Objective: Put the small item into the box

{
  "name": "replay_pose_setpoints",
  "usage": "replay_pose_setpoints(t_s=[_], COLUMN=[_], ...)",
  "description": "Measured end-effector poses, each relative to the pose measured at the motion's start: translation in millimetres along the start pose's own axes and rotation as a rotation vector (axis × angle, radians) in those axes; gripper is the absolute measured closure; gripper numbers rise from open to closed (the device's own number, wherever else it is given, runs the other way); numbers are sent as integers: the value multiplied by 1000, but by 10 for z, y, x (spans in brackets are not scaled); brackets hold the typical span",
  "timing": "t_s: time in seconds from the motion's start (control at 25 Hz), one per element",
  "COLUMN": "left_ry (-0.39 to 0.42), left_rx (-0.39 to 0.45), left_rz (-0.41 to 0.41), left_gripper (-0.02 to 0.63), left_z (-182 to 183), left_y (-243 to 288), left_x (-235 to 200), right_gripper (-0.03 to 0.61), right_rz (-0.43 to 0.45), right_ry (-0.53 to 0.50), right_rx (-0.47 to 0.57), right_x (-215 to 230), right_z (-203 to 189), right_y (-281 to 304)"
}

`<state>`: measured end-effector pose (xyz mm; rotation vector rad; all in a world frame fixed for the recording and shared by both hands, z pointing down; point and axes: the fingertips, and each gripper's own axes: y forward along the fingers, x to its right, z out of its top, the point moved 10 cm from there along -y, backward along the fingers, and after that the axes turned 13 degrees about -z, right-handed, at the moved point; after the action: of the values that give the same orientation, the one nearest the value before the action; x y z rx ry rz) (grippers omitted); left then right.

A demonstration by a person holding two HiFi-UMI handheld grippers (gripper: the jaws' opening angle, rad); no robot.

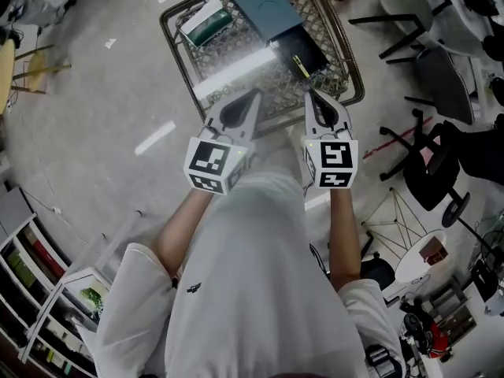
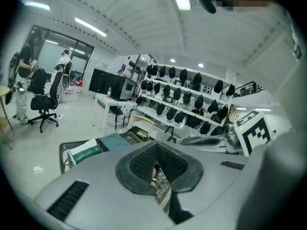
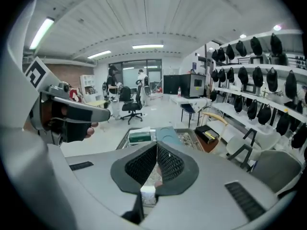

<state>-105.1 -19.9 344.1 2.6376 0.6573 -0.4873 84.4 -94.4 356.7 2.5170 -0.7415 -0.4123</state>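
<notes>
— What sits on the mesh table (image 1: 179, 53)?
— A packet (image 1: 206, 24) at the left, a flat box (image 1: 264, 6) right of it, a second box (image 1: 305, 53) touching that one's near corner (the person's side).
— And around it?
— Chairs (image 1: 437, 73) to its right; the left gripper (image 1: 253, 94) and right gripper (image 1: 309, 94) side by side over its near edge.
</notes>
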Motion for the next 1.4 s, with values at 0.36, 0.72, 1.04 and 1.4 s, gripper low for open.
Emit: replay_pose_setpoints(t_s=[0.36, 0.72, 1.04, 1.4], left_ry=[66, 103, 140, 130], left_rx=[58, 136, 156, 161], left_rz=[-18, -32, -54, -67], left_gripper=[612, 612, 612, 612], left_z=[322, 556, 590, 576], left_y=[-389, -727, -936, -1029], left_x=[141, 385, 491, 426], right_gripper=[577, 577, 577, 577], right_rz=[-29, -96, -118, -122], right_ry=[87, 138, 153, 147], right_rx=[183, 298, 338, 349], right_x=[-84, -51, -97, -226], right_z=[501, 665, 554, 599], right_y=[-663, -1202, -1465, -1417])
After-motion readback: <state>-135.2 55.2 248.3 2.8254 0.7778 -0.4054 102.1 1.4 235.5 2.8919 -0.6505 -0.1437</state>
